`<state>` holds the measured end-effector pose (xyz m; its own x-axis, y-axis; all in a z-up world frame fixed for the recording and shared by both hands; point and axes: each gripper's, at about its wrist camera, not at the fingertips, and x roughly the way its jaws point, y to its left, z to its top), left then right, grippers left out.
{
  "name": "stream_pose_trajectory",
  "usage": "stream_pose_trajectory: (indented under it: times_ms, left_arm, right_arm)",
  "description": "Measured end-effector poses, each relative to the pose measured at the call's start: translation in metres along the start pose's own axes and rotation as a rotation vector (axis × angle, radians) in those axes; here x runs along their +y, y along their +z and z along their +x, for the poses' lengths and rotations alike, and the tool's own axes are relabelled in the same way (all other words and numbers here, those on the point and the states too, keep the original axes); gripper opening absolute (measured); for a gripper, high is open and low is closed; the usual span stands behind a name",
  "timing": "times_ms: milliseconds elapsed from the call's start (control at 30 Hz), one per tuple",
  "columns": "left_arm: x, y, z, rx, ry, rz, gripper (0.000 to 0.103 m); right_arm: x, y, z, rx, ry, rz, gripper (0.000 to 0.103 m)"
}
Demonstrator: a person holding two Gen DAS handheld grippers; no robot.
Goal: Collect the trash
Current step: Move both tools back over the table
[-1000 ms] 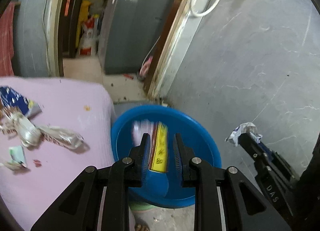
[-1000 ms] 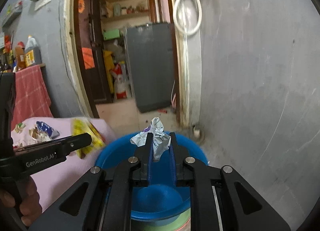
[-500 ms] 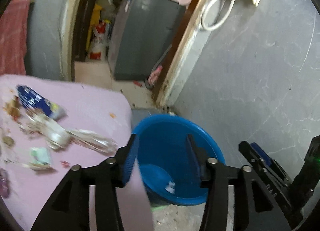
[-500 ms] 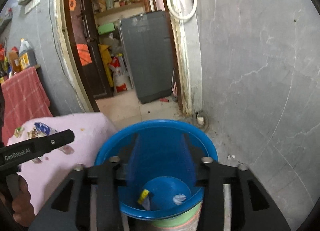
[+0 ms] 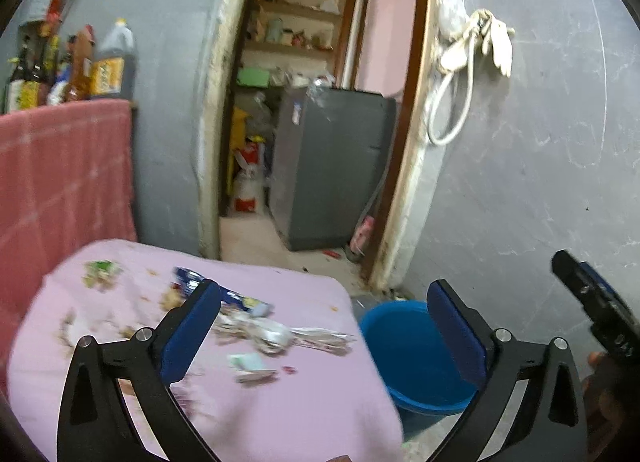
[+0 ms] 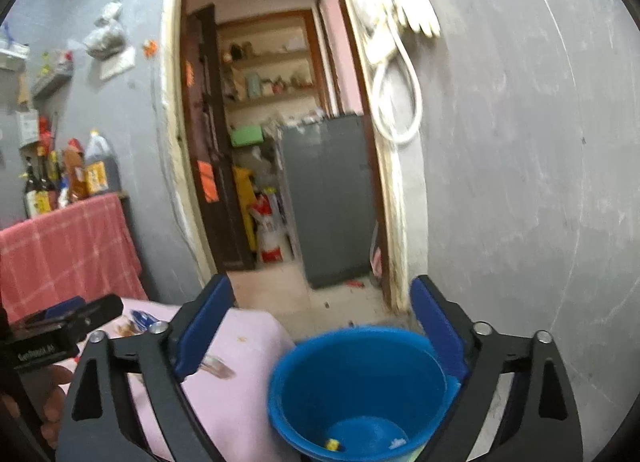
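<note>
Both wrappers had dropped into the bucket (image 6: 360, 394); left gripper (image 5: 324, 336) and right gripper (image 6: 320, 326) had just opened, empty.

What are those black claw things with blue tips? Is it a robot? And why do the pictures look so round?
No robot here: a person holds a grabbing tool, a gripper, in each hand. Each carries a round-lens camera looking along its fingers, so the pictures bulge. One picture comes from the left gripper, one from the right gripper. Both have just been opening and hold nothing. Wrappers and scraps lie on the pink cloth. Beside it stands a blue bucket with bits of trash at the bottom.
</note>
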<state>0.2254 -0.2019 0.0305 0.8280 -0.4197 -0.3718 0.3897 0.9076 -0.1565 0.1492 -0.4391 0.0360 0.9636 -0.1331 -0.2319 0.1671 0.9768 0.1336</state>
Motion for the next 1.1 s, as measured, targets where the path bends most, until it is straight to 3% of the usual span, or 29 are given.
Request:
stream_pose_trajectory:
  times_ms: [200,567,833,1100]
  left_arm:
    - [0.03,0.006,-0.041,-0.071,0.082,-0.017,0.102]
    - [0.092,-0.001,-0.118,-0.174,0.247,0.001,0.102]
    - [0.128,-0.02,-0.135,-0.165,0.315,0.003,0.102]
    - [0.149,-0.039,-0.124,-0.123,0.339,-0.001,0.102]
  right_arm:
    - [0.039,0.012,-0.028,-0.105,0.06,-0.041,0.103]
    - [0.111,0.008,-0.046,-0.152,0.196,-0.057,0.103]
    - [0.15,-0.009,-0.05,-0.143,0.257,-0.082,0.103]
    - [0.173,-0.033,-0.035,-0.08,0.294,-0.125,0.103]
